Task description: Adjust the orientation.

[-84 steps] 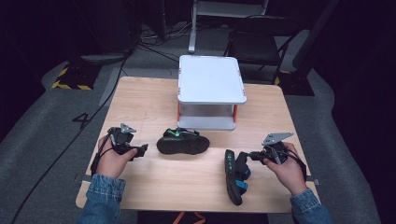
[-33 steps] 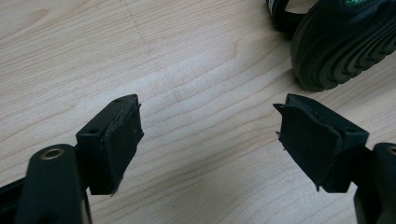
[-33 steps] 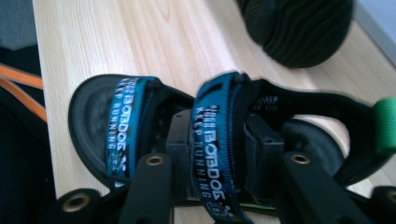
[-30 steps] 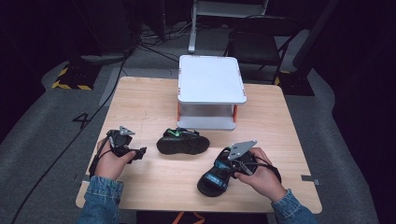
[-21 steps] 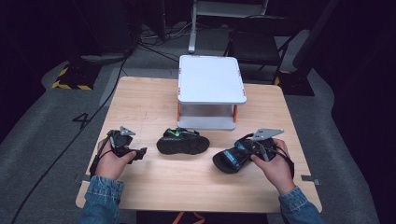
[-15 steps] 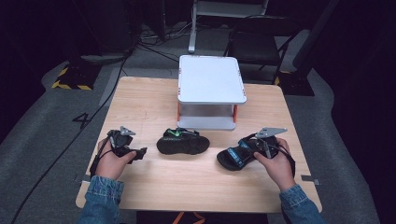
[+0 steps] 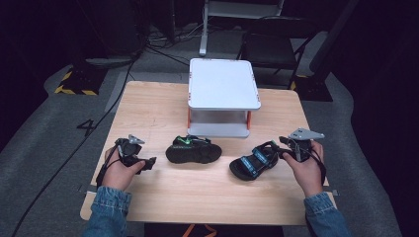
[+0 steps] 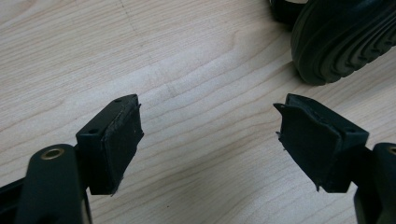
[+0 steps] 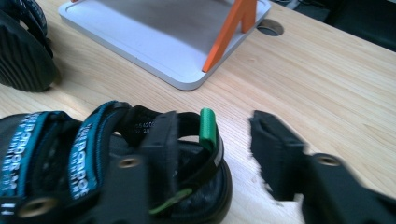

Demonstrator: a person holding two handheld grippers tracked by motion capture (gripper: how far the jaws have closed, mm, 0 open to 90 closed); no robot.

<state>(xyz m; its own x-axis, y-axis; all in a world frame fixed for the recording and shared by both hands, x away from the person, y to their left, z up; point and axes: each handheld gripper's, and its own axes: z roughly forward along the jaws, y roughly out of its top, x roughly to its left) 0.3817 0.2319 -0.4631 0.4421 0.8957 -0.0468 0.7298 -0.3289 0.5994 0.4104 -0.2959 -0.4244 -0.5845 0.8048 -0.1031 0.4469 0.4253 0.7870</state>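
Sandal (image 7: 253,163) with blue straps lies right of centre on the worktop (image 7: 163,106), long axis slanting toward the lower left. The right gripper (image 7: 285,153), its jaws just opened, probably brackets the heel strap loosely; the left gripper (image 7: 149,162) stands open, well apart.

The left gripper (image 8: 208,140) holds its 2 black jaws wide apart over bare wooden table (image 8: 196,70); a sandal's ribbed sole (image 8: 343,39) lies beyond.

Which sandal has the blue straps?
The sandal on the right, at the right gripper. Its straps are blue; the middle sandal by the white shelf looks black with green.
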